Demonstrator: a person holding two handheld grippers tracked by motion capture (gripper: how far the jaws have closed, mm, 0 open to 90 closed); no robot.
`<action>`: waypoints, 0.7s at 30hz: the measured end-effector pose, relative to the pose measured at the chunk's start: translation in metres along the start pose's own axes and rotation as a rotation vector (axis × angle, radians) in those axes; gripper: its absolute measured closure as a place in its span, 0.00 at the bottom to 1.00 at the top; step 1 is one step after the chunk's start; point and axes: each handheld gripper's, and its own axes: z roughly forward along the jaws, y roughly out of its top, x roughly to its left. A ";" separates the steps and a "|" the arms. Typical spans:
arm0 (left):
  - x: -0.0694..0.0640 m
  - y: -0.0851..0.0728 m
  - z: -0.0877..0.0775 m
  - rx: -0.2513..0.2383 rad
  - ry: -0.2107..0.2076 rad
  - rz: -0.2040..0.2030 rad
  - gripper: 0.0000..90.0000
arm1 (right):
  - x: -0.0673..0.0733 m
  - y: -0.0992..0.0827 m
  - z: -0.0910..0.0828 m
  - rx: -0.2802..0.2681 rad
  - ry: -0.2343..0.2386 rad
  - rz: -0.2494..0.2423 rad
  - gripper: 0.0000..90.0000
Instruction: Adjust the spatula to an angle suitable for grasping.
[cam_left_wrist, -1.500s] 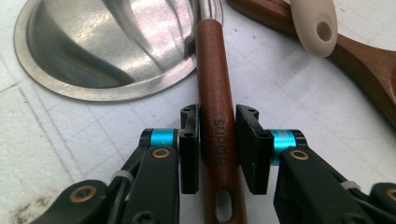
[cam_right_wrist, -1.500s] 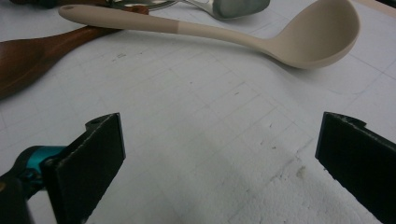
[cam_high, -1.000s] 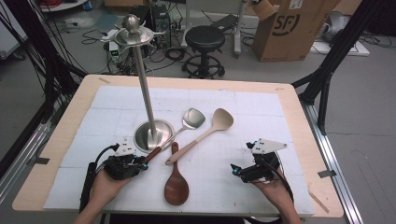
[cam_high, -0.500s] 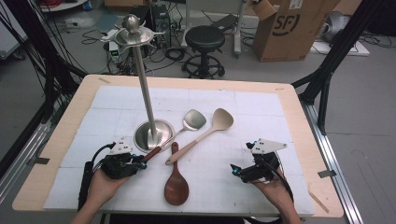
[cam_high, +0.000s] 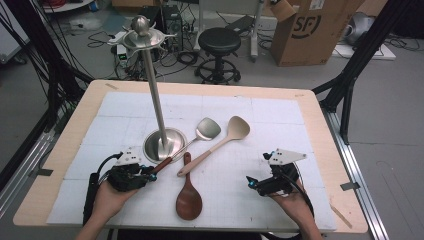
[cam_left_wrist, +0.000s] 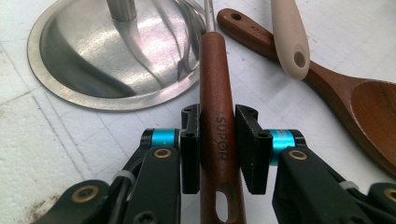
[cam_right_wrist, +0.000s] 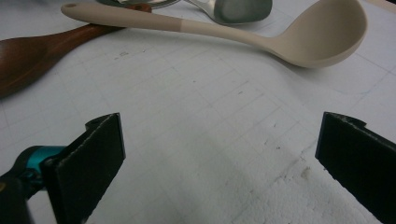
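The left tongs (cam_left_wrist: 218, 140) are still clenching the steel spatula's wooden handle (cam_left_wrist: 215, 112) near the bench's front edge, unlifted, while the right tongs (cam_right_wrist: 219, 163) are gaping released.

A steel stand (cam_high: 163, 145) stood on the white table (cam_high: 280, 125), its round base left of centre; a beige ladle (cam_high: 220, 141) lay slanted beside it, its handle end over a dark wooden spoon (cam_high: 189, 197); behind the table stood 1 black stool (cam_high: 218, 42) and 1 cardboard box (cam_high: 312, 30).
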 end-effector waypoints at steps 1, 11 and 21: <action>0.000 0.000 -0.001 -0.003 -0.004 -0.003 0.81 | 0.000 0.000 0.000 0.002 0.001 -0.002 0.00; 0.001 0.001 -0.004 -0.011 -0.009 -0.008 0.81 | 0.000 0.000 0.001 -0.001 0.003 -0.001 0.00; 0.001 0.006 -0.013 -0.032 -0.022 -0.007 0.81 | 0.004 0.005 0.006 -0.021 0.049 0.006 0.00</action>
